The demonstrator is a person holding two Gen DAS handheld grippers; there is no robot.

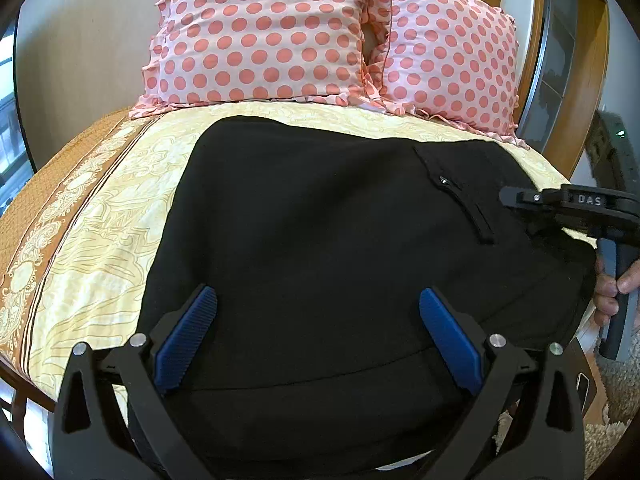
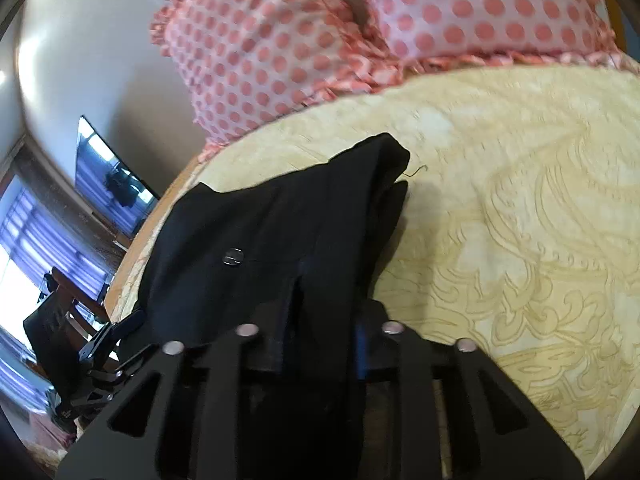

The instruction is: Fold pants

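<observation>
Black pants (image 1: 320,220) lie spread on the yellow patterned sheet (image 1: 100,240), just below two pink polka-dot pillows (image 1: 260,32) propped at the head of the bed. The left gripper (image 1: 318,332) hangs over the near edge of the cloth with its blue pads (image 1: 188,340) wide apart, nothing between them. A fold line runs across the fabric just under those pads. A zipped pocket (image 1: 464,208) shows on the pants' right half.

Over on the right, the right gripper (image 1: 516,200) reaches in at the far edge of the pants, and a hand (image 1: 616,292) wraps its handle. From the right wrist view that gripper (image 2: 320,344) is closed down on a bunch of black fabric, which stands up between the fingers and hides the tips; a sliver of blue pad (image 2: 362,344) peeks out beside it. The gathered cloth (image 2: 300,220) rises off the sheet (image 2: 520,200) in a peak, a small button (image 2: 233,257) showing on it. The picture is blurred. At lower left of that view the left gripper (image 2: 116,340) shows small, by the bed's edge.
</observation>
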